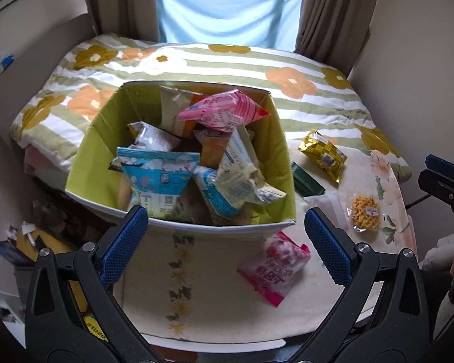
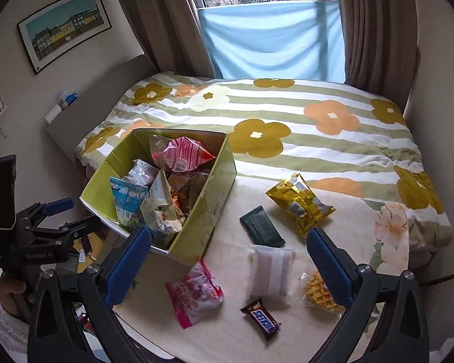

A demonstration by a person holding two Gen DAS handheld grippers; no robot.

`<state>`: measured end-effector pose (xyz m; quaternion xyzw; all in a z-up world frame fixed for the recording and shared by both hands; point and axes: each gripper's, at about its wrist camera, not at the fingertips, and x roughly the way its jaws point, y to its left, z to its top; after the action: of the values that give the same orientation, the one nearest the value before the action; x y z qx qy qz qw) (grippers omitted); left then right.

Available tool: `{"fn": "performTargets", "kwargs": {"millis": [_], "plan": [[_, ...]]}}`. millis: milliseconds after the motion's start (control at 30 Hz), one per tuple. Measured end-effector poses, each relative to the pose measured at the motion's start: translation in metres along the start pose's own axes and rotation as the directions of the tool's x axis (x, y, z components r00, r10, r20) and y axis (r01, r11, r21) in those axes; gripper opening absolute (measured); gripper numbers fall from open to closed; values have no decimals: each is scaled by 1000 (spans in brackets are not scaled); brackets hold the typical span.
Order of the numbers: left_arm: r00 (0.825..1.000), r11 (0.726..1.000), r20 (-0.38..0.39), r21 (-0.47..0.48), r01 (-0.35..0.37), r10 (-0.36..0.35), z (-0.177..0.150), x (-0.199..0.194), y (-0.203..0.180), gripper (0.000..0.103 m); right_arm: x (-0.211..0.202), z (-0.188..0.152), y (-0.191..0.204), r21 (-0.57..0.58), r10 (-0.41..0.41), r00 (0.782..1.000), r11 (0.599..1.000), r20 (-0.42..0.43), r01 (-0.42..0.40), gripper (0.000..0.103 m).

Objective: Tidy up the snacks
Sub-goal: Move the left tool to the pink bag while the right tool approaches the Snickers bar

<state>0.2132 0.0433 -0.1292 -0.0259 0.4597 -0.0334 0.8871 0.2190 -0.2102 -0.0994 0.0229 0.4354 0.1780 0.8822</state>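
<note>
Both grippers hover with fingers spread and nothing between them: the left gripper (image 1: 225, 243) before the green cardboard box (image 1: 84, 163), the right gripper (image 2: 228, 261) over the loose snacks. The box, heaped with packets, stands at ten o'clock on the cream tabletop (image 2: 227, 338). Around it lie a pink packet (image 2: 195, 295), a Snickers bar (image 2: 261, 318), a gold bag (image 2: 299, 204), a dark green bar (image 2: 261, 225), a white pack (image 2: 271, 267) and what looks like a wrapped waffle (image 2: 316, 292).

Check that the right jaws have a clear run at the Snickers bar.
Nothing visible blocks it. The Snickers bar lies alone on the cloth between the open right gripper's jaws, apart from the pink packet and white packet.
</note>
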Motion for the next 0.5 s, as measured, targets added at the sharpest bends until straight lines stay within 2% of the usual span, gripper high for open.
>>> {"fn": "performTargets", "kwargs": {"millis": [133, 300, 400, 500], "plan": [[1000, 1000, 7, -8, -2, 2, -25, 0, -29, 103, -9, -22, -22, -21, -10, 1000, 1000, -8, 10, 102], [1000, 1000, -15, -4, -3, 3, -57, 14, -53, 103, -1, -54, -48, -58, 7, 998, 998, -63, -10, 102], [1000, 1000, -27, 29, 12, -11, -77, 30, -63, 103, 9, -78, -58, -75, 40, 996, 996, -86, -46, 102], [997, 996, -73, 90, 14, -7, -94, 56, -70, 103, 25, -104, -65, -86, 83, 990, 992, -115, -93, 102]]}}
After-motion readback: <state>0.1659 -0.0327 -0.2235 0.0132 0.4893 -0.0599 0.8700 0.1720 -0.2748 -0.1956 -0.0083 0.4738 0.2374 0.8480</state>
